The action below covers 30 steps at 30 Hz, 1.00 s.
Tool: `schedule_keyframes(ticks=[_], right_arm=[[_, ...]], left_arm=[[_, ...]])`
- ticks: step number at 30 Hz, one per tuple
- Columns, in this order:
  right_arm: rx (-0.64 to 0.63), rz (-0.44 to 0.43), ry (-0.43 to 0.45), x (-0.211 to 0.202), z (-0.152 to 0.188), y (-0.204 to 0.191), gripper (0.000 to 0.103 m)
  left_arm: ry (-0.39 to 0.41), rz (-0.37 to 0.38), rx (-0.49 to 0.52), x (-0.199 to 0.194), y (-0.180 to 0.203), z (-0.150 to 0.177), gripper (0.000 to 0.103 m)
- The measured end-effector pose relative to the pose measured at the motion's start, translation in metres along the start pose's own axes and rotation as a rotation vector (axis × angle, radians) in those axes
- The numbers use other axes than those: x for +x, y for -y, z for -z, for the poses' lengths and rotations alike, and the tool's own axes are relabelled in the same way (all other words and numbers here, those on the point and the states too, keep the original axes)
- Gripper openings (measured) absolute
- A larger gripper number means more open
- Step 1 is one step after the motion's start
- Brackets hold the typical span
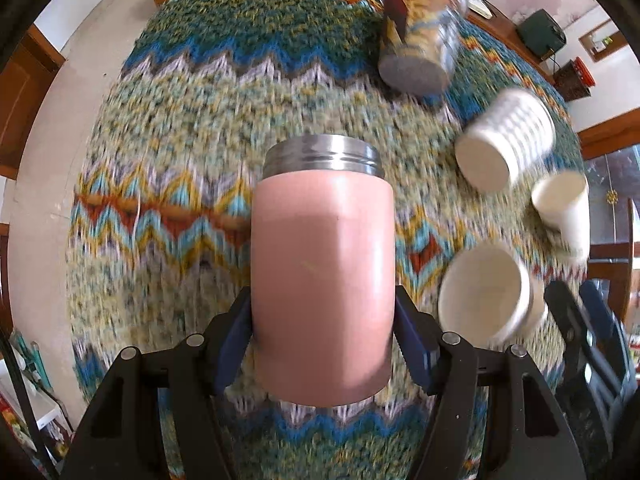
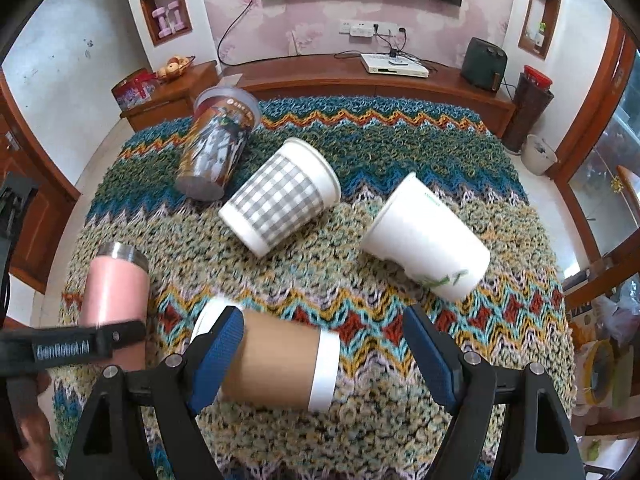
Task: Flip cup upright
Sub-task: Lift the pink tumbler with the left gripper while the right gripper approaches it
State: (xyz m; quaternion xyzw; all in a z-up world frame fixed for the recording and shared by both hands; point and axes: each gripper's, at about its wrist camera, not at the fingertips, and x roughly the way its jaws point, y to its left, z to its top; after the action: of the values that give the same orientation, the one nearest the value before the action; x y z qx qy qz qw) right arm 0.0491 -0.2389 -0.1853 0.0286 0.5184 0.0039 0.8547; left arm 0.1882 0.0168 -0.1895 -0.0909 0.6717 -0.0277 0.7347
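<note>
My left gripper (image 1: 322, 332) is shut on a pink steel cup (image 1: 322, 276), its threaded metal mouth pointing away from the camera. The cup is lifted over the knitted cloth; the view is blurred. It also shows in the right wrist view (image 2: 114, 284), tilted, with the left gripper (image 2: 80, 346) across it. My right gripper (image 2: 324, 356) is open. A brown-sleeved paper cup (image 2: 280, 364) lies on its side between its fingers, nearer the left fingertip (image 2: 218, 352).
On the zigzag knitted cloth (image 2: 400, 152) lie a grey-checked paper cup (image 2: 280, 196), a white paper cup (image 2: 424, 236) and a printed clear-lidded tub (image 2: 218, 144), all tipped over. A wooden TV cabinet (image 2: 360, 80) stands behind. The table edge drops to the floor at the left.
</note>
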Motion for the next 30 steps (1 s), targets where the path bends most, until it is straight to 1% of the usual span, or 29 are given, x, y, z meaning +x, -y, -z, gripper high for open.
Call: schedule_keyframes(ticks=[5, 9, 12, 16, 19, 24, 25, 28, 30], right_arm=[[-0.009, -0.001, -0.006, -0.017, 0.023, 0.004, 0.082], [-0.010, -0.006, -0.013, -0.030, 0.042, 0.010, 0.082], [-0.004, -0.010, -0.023, -0.039, 0.057, 0.015, 0.082], [0.012, -0.015, -0.032, -0.050, 0.076, 0.025, 0.082], [0.027, -0.028, -0.038, -0.058, 0.087, 0.032, 0.082], [0.049, -0.052, -0.047, -0.070, 0.102, 0.041, 0.082], [0.053, -0.056, -0.048, -0.072, 0.106, 0.043, 0.082], [0.063, -0.068, -0.054, -0.075, 0.114, 0.047, 0.082], [0.069, -0.076, -0.059, -0.075, 0.120, 0.049, 0.082]], left_arm=[[0.028, -0.026, 0.036, -0.004, 0.006, 0.063, 0.070], [0.039, -0.025, 0.059, -0.007, 0.014, 0.109, 0.070], [0.045, -0.012, 0.085, -0.008, 0.023, 0.135, 0.070], [0.078, -0.002, 0.121, -0.012, 0.040, 0.167, 0.070], [0.103, -0.001, 0.154, -0.010, 0.063, 0.196, 0.070], [0.122, -0.014, 0.193, -0.004, 0.085, 0.232, 0.070], [0.124, -0.018, 0.198, -0.001, 0.085, 0.226, 0.070], [0.131, -0.027, 0.213, 0.005, 0.091, 0.240, 0.070], [0.133, -0.028, 0.221, 0.007, 0.095, 0.255, 0.070]])
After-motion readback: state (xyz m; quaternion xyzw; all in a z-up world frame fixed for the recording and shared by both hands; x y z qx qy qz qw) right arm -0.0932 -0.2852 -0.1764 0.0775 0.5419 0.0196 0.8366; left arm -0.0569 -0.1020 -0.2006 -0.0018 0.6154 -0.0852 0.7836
